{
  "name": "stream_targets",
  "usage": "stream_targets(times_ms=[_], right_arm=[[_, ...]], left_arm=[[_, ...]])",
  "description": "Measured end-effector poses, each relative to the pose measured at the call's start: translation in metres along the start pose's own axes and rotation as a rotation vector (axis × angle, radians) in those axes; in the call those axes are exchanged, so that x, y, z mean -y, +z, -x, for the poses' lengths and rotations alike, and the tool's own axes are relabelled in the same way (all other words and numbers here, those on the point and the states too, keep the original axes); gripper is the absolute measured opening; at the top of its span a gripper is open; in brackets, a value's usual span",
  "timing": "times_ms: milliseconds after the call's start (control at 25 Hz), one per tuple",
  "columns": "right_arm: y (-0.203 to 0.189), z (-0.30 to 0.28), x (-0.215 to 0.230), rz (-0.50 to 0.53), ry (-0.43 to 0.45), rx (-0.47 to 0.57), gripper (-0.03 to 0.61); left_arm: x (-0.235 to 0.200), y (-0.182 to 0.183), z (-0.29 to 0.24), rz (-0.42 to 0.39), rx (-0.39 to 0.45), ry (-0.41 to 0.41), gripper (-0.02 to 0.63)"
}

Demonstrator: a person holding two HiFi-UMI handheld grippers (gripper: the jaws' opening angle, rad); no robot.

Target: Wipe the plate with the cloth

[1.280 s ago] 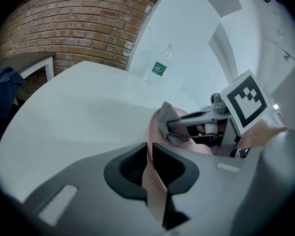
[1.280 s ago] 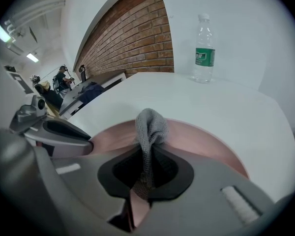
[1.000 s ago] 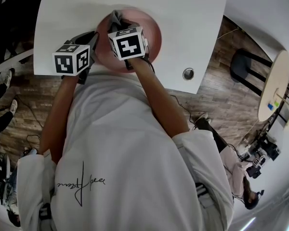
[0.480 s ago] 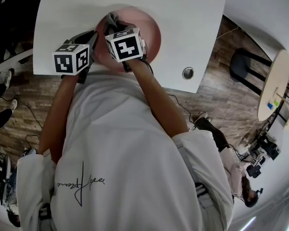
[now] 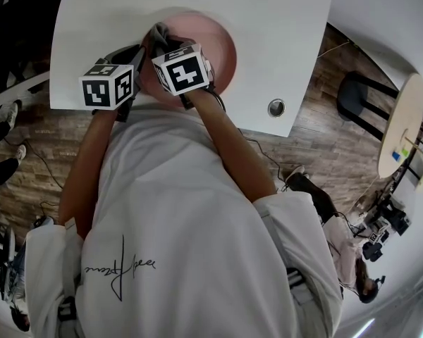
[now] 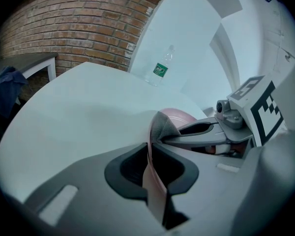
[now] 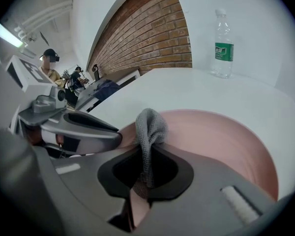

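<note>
Right gripper (image 7: pixel 148 156) has its smooth grey plastic jaws pressed together on a bunched grey knitted cloth (image 7: pixel 150 127). The cloth's rounded fold bulges above the jaw tips, and its tail hangs down through the dark oval opening between them. That fold rests against the inner slope of a round, shallow, matte pink plate (image 7: pixel 226 141), on the side nearest the person.

The left gripper (image 6: pixel 151 149), of the same grey plastic, is clamped on the plate's thin rim. In its own view the rim shows edge-on as a pale pink strip running between the jaws. The two grippers sit just beside each other, each topped by a white cube with black square markers.

The plate sits at the near edge of a smooth white table (image 7: pixel 187 90). A clear plastic water bottle with a green label (image 7: pixel 223 38) stands upright at the table's far side, before a red brick wall (image 7: pixel 147 38).
</note>
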State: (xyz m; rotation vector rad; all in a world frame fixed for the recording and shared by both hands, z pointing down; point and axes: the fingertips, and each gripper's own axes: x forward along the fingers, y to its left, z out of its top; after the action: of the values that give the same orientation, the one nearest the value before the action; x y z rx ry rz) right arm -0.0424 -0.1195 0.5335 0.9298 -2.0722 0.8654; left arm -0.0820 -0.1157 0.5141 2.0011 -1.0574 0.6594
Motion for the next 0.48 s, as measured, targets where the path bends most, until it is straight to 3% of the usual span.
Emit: stream_targets(times_ms=[480], right_arm=[[-0.007, -0.001, -0.016, 0.017, 0.088, -0.032, 0.031]], left_arm=[[-0.002, 0.002, -0.001, 0.001, 0.003, 0.010, 0.040]])
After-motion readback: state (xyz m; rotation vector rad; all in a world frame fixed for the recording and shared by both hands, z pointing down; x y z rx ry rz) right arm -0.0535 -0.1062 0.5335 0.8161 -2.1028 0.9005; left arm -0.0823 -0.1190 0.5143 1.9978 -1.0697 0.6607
